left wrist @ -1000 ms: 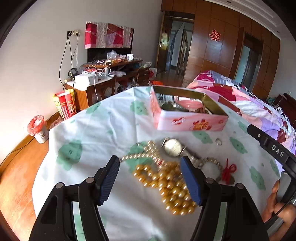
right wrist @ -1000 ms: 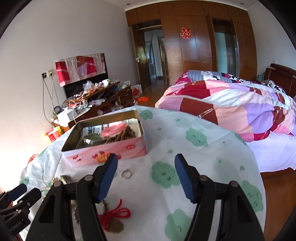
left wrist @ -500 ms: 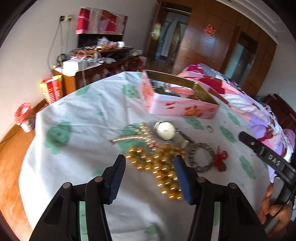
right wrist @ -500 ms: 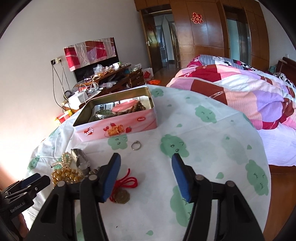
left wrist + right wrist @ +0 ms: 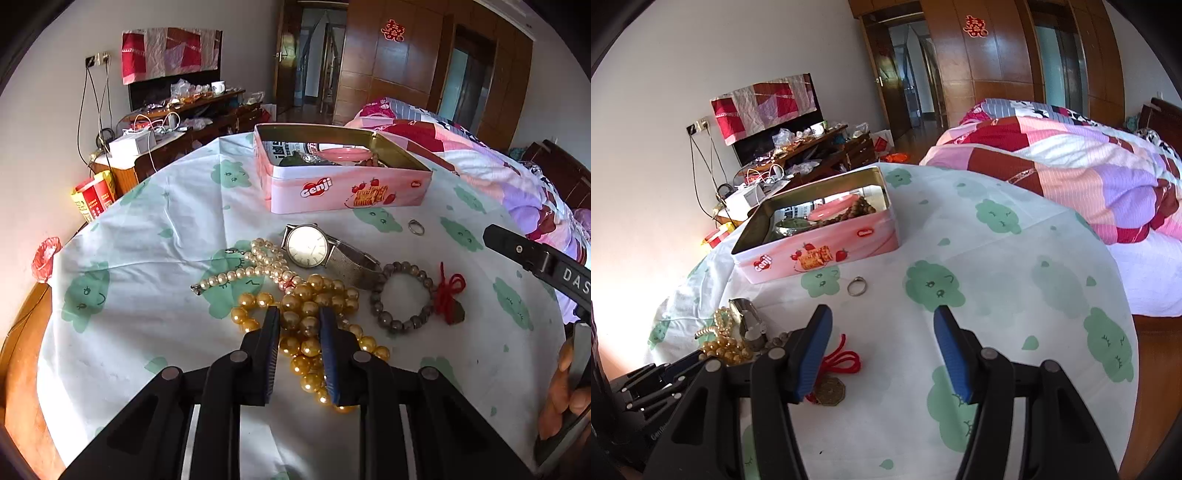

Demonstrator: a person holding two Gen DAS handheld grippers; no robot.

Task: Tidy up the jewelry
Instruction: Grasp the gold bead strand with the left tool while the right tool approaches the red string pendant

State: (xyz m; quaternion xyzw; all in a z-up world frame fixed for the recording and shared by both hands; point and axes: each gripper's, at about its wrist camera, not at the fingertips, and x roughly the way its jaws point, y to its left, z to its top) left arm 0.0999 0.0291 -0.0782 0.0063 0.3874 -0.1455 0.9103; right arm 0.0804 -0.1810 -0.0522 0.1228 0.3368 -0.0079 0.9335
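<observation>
Light: bright daylight, strongest from the left
Glare: blown-out wall [image 5: 624, 258] at left
Edges: fisheye bending, black corners
Focus: sharp

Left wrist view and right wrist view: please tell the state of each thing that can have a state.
Pink biscuit tin: lid off, jewelry inside.
Gold bead necklace: heaped on the cloth, beads between the pads.
Left gripper: jaws just closing on the necklace.
Right gripper: open, holding nothing.
Silver ring: flat on the cloth.
</observation>
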